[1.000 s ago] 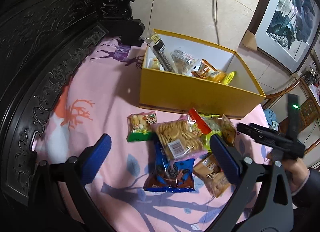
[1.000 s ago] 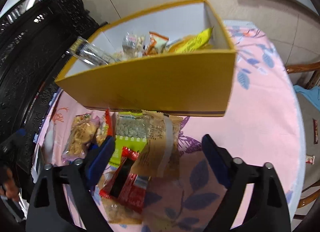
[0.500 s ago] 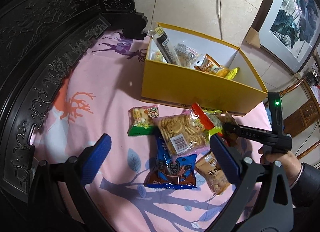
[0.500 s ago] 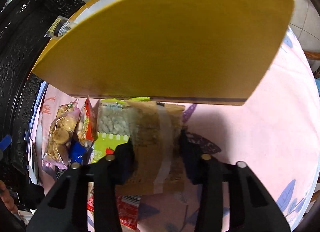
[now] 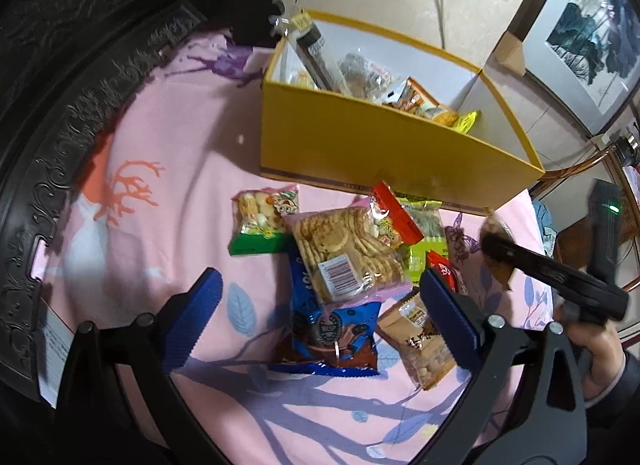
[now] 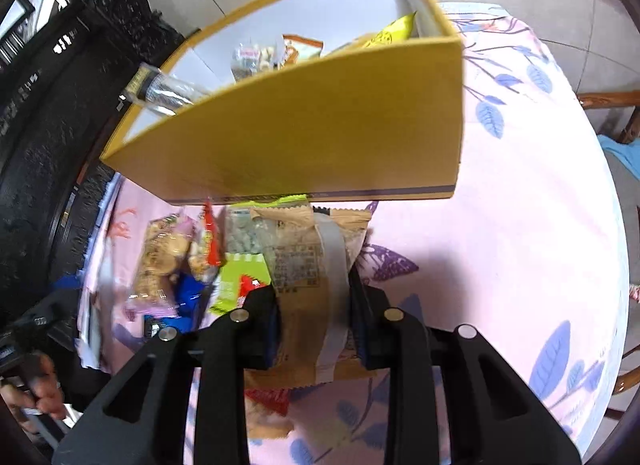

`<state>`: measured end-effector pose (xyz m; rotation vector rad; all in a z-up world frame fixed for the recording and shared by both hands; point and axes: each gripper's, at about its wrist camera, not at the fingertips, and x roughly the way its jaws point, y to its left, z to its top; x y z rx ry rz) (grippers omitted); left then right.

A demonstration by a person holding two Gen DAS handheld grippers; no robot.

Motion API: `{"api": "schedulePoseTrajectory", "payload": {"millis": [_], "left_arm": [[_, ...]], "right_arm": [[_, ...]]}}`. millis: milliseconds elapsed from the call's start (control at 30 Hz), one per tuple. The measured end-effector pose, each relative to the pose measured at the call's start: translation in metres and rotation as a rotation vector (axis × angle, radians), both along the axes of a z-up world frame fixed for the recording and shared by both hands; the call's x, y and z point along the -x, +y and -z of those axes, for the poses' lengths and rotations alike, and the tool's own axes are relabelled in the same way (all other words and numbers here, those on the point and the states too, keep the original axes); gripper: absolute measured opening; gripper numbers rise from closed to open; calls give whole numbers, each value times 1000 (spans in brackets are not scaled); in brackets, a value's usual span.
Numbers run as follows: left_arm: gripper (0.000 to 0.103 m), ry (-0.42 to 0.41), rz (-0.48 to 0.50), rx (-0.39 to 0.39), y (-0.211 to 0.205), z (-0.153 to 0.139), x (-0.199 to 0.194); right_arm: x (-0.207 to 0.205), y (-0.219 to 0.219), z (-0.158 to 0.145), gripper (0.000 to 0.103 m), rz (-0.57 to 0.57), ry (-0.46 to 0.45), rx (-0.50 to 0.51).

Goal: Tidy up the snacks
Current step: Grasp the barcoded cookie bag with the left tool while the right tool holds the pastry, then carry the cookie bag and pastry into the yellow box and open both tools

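Note:
A yellow box (image 5: 384,153) with several snacks inside stands at the back of the pink cloth; it also shows in the right wrist view (image 6: 320,133). My right gripper (image 6: 314,325) is shut on a tan snack packet (image 6: 308,273), lifted just in front of the box's near wall. The right gripper also shows in the left wrist view (image 5: 496,249) with the packet at its tip. My left gripper (image 5: 320,301) is open and empty above the loose pile: a cracker pack (image 5: 348,257), a blue cookie bag (image 5: 332,329), a green-edged packet (image 5: 264,221), a brown packet (image 5: 424,341).
A dark carved wooden frame (image 5: 80,77) curves along the left of the cloth. A framed painting (image 5: 588,33) leans on the wall at the right. Red and green packets (image 6: 236,285) lie under the held packet. A wooden chair (image 6: 612,109) stands beyond the table's right edge.
My right gripper closed on the tan packet and has lifted it back from the box's wall. My left gripper moved slightly closer to the pile, still open.

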<state>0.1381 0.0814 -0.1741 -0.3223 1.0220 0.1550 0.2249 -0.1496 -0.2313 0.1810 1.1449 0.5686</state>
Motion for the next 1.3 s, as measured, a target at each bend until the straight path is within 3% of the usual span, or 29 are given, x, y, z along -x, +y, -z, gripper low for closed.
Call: {"api": "schedulePoseTrajectory", "payload": {"millis": [367, 600, 667, 733, 900, 1300], "left_arm": [[100, 124, -19, 21, -20, 39, -54], [100, 207, -14, 29, -25, 65, -66], [98, 205, -8, 35, -25, 67, -67], [81, 199, 9, 42, -26, 69, -67], [70, 171, 14, 53, -18, 67, -63], [65, 54, 21, 60, -14, 34, -33]], "right_arm": [[9, -17, -12, 29, 40, 28, -57], [9, -17, -14, 29, 40, 25, -66], [9, -16, -15, 29, 40, 24, -68], [9, -16, -15, 29, 41, 25, -71], [9, -16, -16, 29, 43, 20, -71], [14, -17, -32, 29, 36, -13, -88]]}}
